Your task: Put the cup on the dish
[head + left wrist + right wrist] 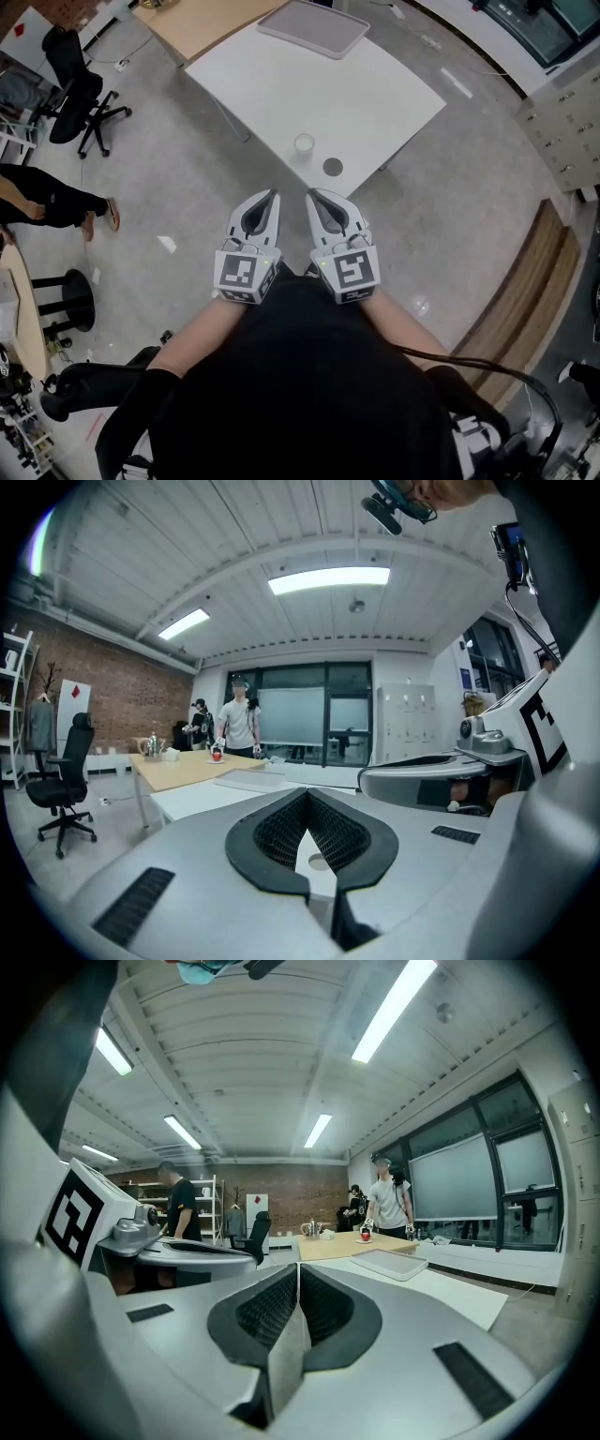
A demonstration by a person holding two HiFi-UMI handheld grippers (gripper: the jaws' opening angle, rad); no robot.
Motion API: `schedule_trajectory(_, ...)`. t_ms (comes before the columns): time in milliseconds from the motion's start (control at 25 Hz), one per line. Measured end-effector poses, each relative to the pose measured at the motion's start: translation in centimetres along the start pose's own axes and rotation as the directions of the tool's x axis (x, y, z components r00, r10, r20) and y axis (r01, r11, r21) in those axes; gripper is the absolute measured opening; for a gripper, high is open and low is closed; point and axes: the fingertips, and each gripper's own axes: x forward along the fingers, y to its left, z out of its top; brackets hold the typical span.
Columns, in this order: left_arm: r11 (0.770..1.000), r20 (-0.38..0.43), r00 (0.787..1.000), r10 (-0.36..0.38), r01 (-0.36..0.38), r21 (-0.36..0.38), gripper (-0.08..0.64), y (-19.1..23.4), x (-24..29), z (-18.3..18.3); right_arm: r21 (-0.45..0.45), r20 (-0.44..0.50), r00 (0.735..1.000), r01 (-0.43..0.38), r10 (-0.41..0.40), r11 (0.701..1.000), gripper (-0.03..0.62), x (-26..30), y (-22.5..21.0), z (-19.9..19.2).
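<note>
- Cup (304, 143) on the white table (375, 94) near its closest corner, ahead of left tool (271, 195) and right tool (313, 195), well apart from both
- Dish (333, 168) just beside the cup, toward the right, not touching
- Both tools pressed together, pinching nothing; right one probably slightly nearer
- One cup, one dish, one tray (314, 26), two tools

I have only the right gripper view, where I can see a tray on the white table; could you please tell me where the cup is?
Observer: The cup stands upright near the closest corner of the white table.
Operator: Thank you. Where is the dish?
Observer: The dish lies just right of the cup and nearer us, not touching it.
Operator: Is the left gripper carrying anything?
Observer: No. The left gripper has its fingers together with nothing between them, and it is short of the table's edge.
</note>
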Motion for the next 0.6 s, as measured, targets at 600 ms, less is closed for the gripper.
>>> schedule_trajectory(600,0.999,-0.026,1.0,-0.003,0.002,-0.048,0.008,3.5,2.6,-2.2,0.0,-0.037,0.999,0.037,-0.037,0.999,0.014,3.7,-1.5,-1.3)
